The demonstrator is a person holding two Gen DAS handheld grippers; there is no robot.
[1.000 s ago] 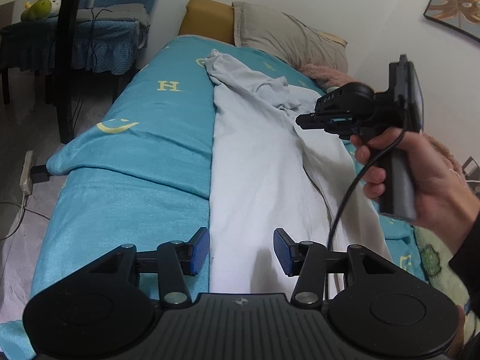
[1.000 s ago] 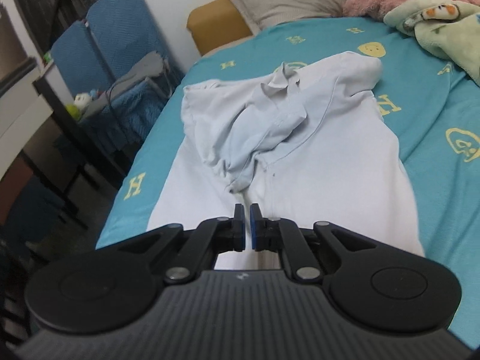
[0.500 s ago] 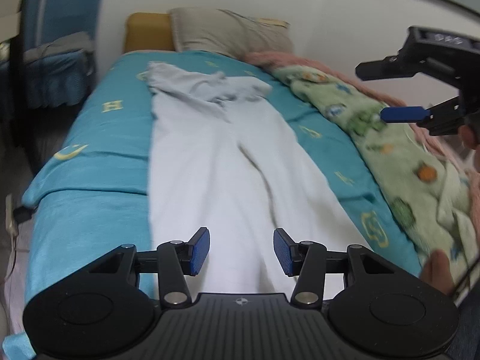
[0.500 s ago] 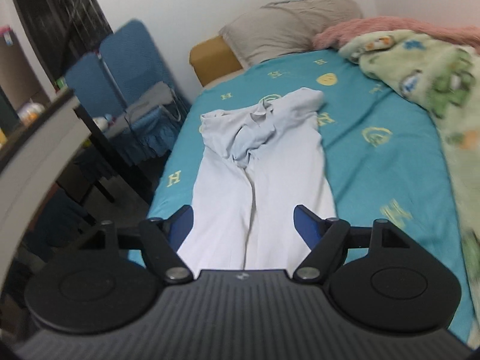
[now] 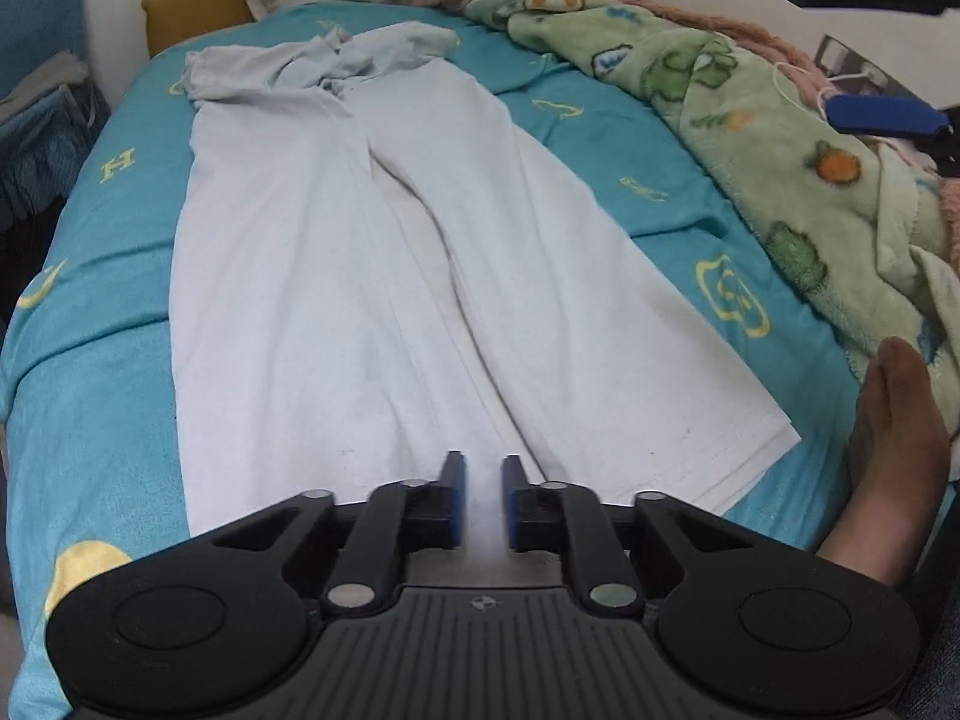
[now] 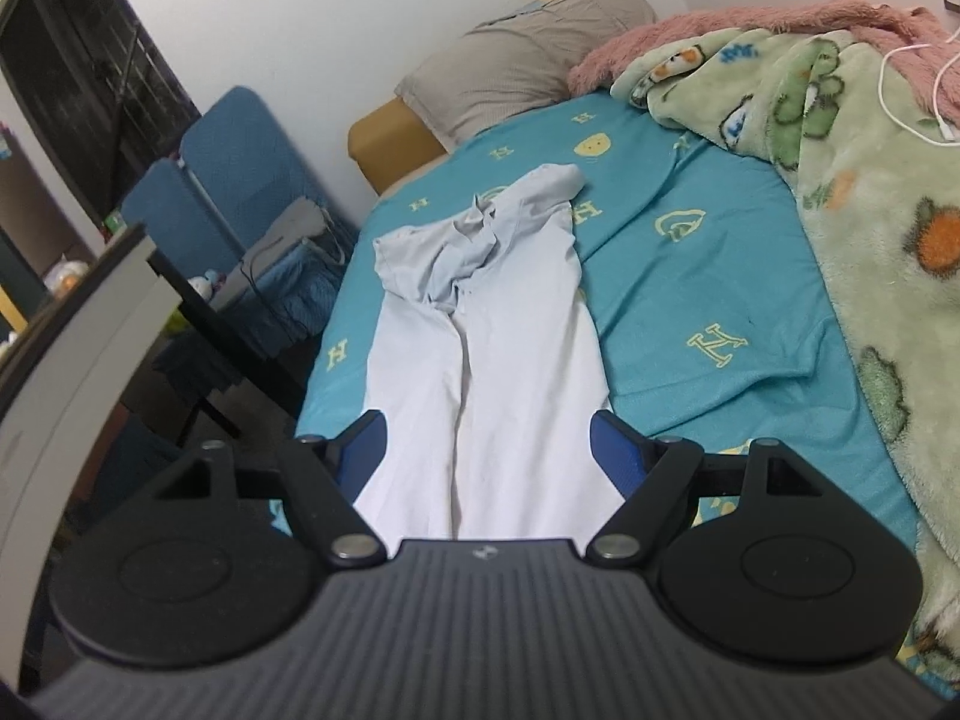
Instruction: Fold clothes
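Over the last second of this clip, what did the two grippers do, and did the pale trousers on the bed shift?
The right gripper, shut a second ago over the pale grey-white trousers, opened wide and drew back toward the leg ends. The left gripper narrowed from half open to a small gap, low over the hems, gripping nothing visible. The trousers stayed flat on the turquoise patterned bedsheet, waistband still bunched; the green fleece blanket did not move.

Letter "H" on bedsheet [image 6: 717, 343]

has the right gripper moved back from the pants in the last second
Yes. The right gripper has pulled back and up toward the foot of the teal bedsheet: the pale grey pants, close-up a second ago, now show almost whole, and its jaws have opened.
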